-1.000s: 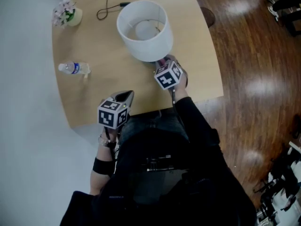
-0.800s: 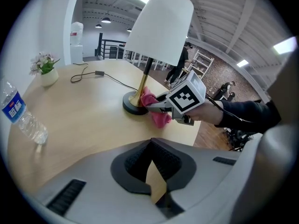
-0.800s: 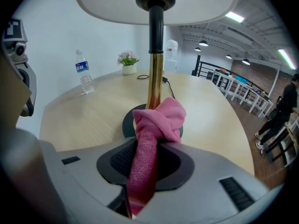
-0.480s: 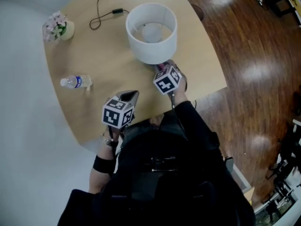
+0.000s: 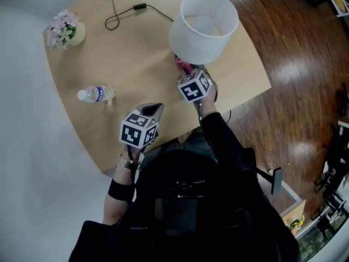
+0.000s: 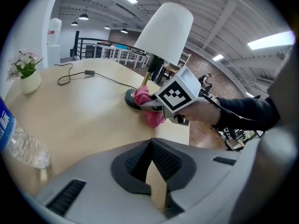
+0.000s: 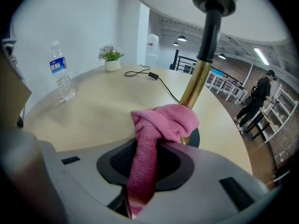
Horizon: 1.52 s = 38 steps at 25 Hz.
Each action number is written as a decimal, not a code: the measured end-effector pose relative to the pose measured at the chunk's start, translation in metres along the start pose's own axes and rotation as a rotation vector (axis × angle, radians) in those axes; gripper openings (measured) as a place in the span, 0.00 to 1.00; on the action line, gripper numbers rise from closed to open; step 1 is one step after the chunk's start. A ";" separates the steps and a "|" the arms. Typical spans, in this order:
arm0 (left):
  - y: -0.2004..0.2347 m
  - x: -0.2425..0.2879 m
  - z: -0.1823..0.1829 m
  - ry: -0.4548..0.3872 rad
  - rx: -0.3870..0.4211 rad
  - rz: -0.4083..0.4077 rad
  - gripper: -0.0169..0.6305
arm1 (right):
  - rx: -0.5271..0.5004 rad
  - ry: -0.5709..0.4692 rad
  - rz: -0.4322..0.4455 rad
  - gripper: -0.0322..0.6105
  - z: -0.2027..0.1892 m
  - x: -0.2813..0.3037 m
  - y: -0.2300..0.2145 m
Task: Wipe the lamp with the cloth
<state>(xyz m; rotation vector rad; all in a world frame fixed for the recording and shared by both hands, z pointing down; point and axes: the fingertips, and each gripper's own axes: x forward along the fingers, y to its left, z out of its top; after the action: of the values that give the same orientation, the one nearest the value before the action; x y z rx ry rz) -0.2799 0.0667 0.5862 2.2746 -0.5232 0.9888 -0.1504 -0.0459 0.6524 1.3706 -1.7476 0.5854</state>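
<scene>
The lamp has a white shade [image 5: 203, 26] [image 6: 164, 31], a brass pole [image 7: 196, 85] and a dark round base [image 6: 132, 100]. It stands near the right edge of the wooden table [image 5: 136, 53]. My right gripper [image 5: 188, 72] [image 7: 152, 146] is shut on a pink cloth [image 7: 156, 125] [image 5: 184, 65] [image 6: 147, 105]. The bunched cloth rests against the foot of the pole, over the base. My left gripper [image 5: 151, 111] [image 6: 150, 143] hovers above the table's near edge, left of the lamp, shut with nothing in it.
A water bottle [image 5: 97, 94] [image 7: 60, 76] lies at the table's left. A small pot of flowers [image 5: 65, 30] [image 6: 25, 73] stands in the far left corner. The lamp's black cable [image 5: 131, 10] [image 6: 88, 76] trails across the far side. Wooden floor [image 5: 294, 64] lies to the right.
The lamp shade now shows further up and right in the head view, and the pink cloth is uncovered at the lamp's foot. Both grippers have shifted a little.
</scene>
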 end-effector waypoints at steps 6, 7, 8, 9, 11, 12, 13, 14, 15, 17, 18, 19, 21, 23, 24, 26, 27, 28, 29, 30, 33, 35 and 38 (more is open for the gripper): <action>0.012 -0.009 -0.013 0.003 0.009 -0.028 0.02 | 0.048 0.003 -0.050 0.20 0.022 0.002 0.007; 0.014 -0.011 -0.016 0.002 0.008 -0.031 0.02 | 0.057 0.004 -0.059 0.20 0.023 0.003 0.007; 0.017 -0.012 -0.018 0.001 0.006 -0.033 0.02 | 0.065 0.005 -0.067 0.20 0.025 0.004 0.008; 0.019 -0.013 -0.021 -0.001 0.002 -0.035 0.02 | 0.072 0.007 -0.076 0.20 0.026 0.005 0.009; 0.022 -0.015 -0.026 -0.005 -0.006 -0.039 0.02 | 0.079 0.012 -0.095 0.20 0.030 0.008 0.011; 0.024 -0.016 -0.027 -0.006 -0.009 -0.040 0.02 | 0.083 0.018 -0.107 0.20 0.031 0.011 0.011; 0.025 -0.017 -0.029 -0.007 -0.012 -0.042 0.02 | 0.089 0.027 -0.119 0.20 0.032 0.013 0.011; 0.026 -0.018 -0.030 -0.008 -0.014 -0.044 0.02 | 0.098 0.034 -0.130 0.20 0.033 0.016 0.011; 0.027 -0.020 -0.031 -0.008 -0.014 -0.045 0.02 | 0.111 0.033 -0.138 0.20 0.037 0.017 0.011; 0.028 -0.023 -0.034 -0.007 -0.013 -0.047 0.02 | 0.143 0.030 -0.159 0.20 0.045 0.019 0.011; 0.029 -0.024 -0.036 -0.006 -0.013 -0.048 0.02 | 0.159 0.034 -0.171 0.20 0.047 0.021 0.010; 0.029 -0.025 -0.038 -0.003 -0.013 -0.050 0.02 | 0.174 0.037 -0.184 0.20 0.050 0.022 0.009; 0.030 -0.028 -0.042 0.002 -0.016 -0.051 0.02 | 0.205 0.039 -0.207 0.20 0.054 0.025 0.006; 0.032 -0.031 -0.045 0.006 -0.020 -0.048 0.02 | 0.232 0.033 -0.224 0.20 0.060 0.028 0.002; 0.034 -0.032 -0.048 0.007 -0.023 -0.045 0.02 | 0.241 0.030 -0.231 0.20 0.062 0.029 0.001; 0.037 -0.034 -0.052 0.008 -0.032 -0.040 0.02 | 0.251 0.022 -0.244 0.20 0.065 0.032 -0.002; 0.038 -0.035 -0.054 0.008 -0.036 -0.037 0.02 | 0.255 0.016 -0.250 0.20 0.067 0.034 -0.003; 0.039 -0.036 -0.055 0.008 -0.040 -0.035 0.02 | 0.262 0.008 -0.257 0.20 0.070 0.036 -0.005; 0.040 -0.037 -0.056 0.007 -0.043 -0.032 0.02 | 0.270 0.000 -0.265 0.20 0.072 0.037 -0.007; 0.041 -0.038 -0.057 0.007 -0.044 -0.030 0.02 | 0.277 -0.010 -0.270 0.20 0.075 0.039 -0.008; 0.042 -0.040 -0.060 0.009 -0.043 -0.028 0.02 | 0.256 -0.064 -0.274 0.20 0.087 0.038 -0.004; 0.043 -0.040 -0.061 0.011 -0.043 -0.028 0.02 | 0.228 -0.096 -0.290 0.20 0.090 0.035 -0.001; 0.042 -0.039 -0.060 0.018 -0.039 -0.029 0.02 | 0.254 -0.090 -0.297 0.20 0.082 0.034 0.002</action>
<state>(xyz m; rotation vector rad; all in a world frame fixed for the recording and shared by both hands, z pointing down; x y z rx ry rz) -0.3598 0.0798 0.6052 2.2311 -0.4967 0.9760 -0.1805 -0.1277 0.6351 1.8201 -1.5352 0.6008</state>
